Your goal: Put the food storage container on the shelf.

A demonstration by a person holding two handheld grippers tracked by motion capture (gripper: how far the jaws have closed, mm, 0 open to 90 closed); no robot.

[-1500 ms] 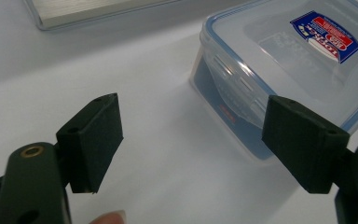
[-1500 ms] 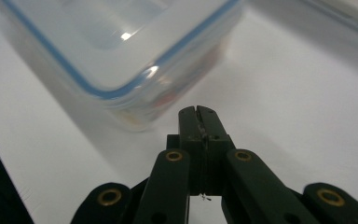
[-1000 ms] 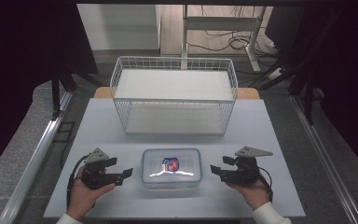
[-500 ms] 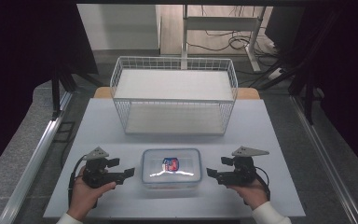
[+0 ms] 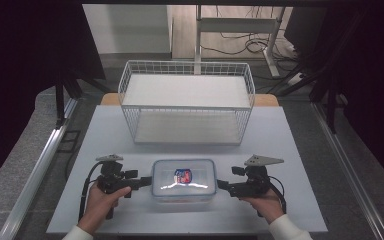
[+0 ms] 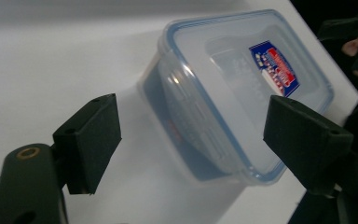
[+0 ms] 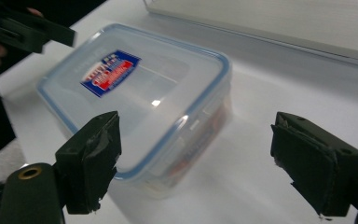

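Both tongs, left (image 5: 141, 183) and right (image 5: 223, 185), stand apart flanking the clear rectangular plastic box (image 5: 184, 180) with its blue-rimmed lid.

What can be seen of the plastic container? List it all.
The plastic container is a clear, rounded rectangular box with a blue-edged snap lid bearing a red and blue sticker. It looks shut and lies flat on the white table near its front edge, in front of the wire basket. Nothing grips it.
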